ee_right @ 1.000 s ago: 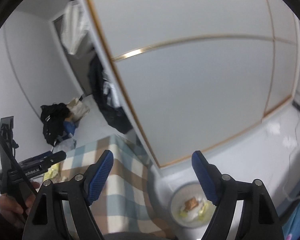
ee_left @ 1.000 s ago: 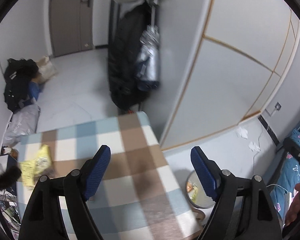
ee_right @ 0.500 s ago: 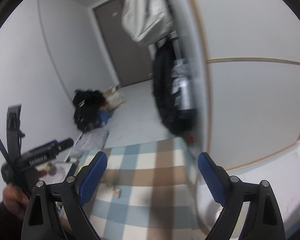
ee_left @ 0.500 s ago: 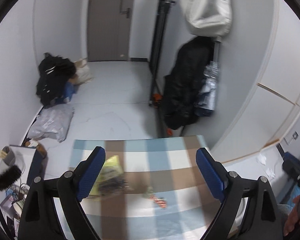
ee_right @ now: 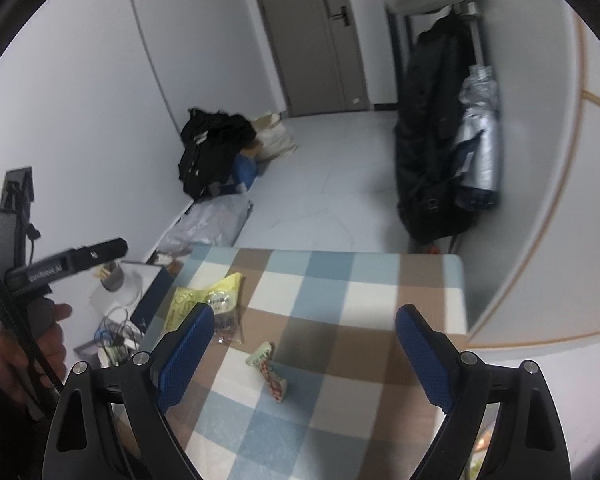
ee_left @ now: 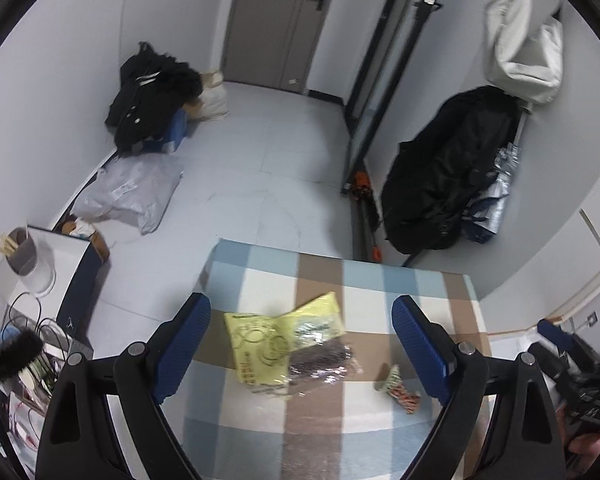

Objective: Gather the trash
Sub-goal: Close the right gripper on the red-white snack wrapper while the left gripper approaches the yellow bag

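Observation:
A table with a blue, brown and white checked cloth (ee_left: pixel 380 280) fills the lower part of both views. On it lies a yellow wrapper (ee_left: pixel 268 344) with a clear crumpled plastic bag half over it. A small red, white and green wrapper (ee_left: pixel 400 390) lies to its right. My left gripper (ee_left: pixel 300 344) hangs open above the yellow wrapper, touching nothing. My right gripper (ee_right: pixel 300 352) hangs open above the small wrapper (ee_right: pixel 270 372), with the yellow wrapper (ee_right: pixel 204 296) behind its left finger. Both sets of jaws are empty.
A hand (ee_right: pixel 24 352) holds the left gripper at the left of the right wrist view. On the floor are a black clothes pile (ee_left: pixel 152 104), a grey plastic bag (ee_left: pixel 132 192) and a box with a cup (ee_left: pixel 32 260). A black coat (ee_left: pixel 444 168) hangs at the right.
Both views have swung away from the white cupboard wall toward the door, and both wrappers now lie between the fingers. Both jaws stand slightly wider than a second ago.

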`<state>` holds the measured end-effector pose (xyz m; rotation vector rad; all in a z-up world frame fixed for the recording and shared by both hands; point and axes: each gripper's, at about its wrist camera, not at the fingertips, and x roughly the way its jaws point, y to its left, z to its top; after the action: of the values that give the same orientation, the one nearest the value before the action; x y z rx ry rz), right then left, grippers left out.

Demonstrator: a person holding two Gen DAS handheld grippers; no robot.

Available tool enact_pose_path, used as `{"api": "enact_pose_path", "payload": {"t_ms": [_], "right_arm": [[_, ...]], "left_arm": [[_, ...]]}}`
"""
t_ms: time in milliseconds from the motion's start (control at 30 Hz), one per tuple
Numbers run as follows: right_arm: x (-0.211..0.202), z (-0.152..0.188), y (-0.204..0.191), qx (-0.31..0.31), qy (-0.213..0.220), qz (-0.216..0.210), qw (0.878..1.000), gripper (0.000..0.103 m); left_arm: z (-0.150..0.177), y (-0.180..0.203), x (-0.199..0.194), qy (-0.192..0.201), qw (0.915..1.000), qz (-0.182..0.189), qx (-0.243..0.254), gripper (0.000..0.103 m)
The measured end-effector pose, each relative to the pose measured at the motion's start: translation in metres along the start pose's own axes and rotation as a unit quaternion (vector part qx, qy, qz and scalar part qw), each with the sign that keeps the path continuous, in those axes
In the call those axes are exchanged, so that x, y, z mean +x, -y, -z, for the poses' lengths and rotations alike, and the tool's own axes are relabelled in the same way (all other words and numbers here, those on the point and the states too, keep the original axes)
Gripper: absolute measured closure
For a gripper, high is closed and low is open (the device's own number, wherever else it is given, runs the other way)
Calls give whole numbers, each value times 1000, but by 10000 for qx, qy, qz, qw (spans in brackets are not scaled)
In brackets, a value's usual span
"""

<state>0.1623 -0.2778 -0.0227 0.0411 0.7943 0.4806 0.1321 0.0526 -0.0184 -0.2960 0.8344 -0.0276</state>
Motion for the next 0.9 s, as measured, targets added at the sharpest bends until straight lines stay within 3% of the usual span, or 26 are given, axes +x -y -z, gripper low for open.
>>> {"api": "enact_pose_path", "payload": {"t_ms": [200,333,700,833,900], "right_arm": [[51,7,-24,-419,-460,-442,9971,11],[76,17,-35,-654,-725,-745,9924,12],[127,40,-41,-716,-1544,-1131,9789,40],[136,44,-41,-724,-1723,-1145,9757,47],[140,46,-41,-753,-1804,-1141,9740,50]], "left_arm": [[-11,-5,0,184,9997,-164,87,13],[-14,-24,6,68,9998,-111,-120,13],[-21,-39,32,-286,9983,-446,-246,13],[-18,-38,49,-585,9951,-788,-93,13],[-17,-41,59,-830,9937,-733,-170,13]]}}
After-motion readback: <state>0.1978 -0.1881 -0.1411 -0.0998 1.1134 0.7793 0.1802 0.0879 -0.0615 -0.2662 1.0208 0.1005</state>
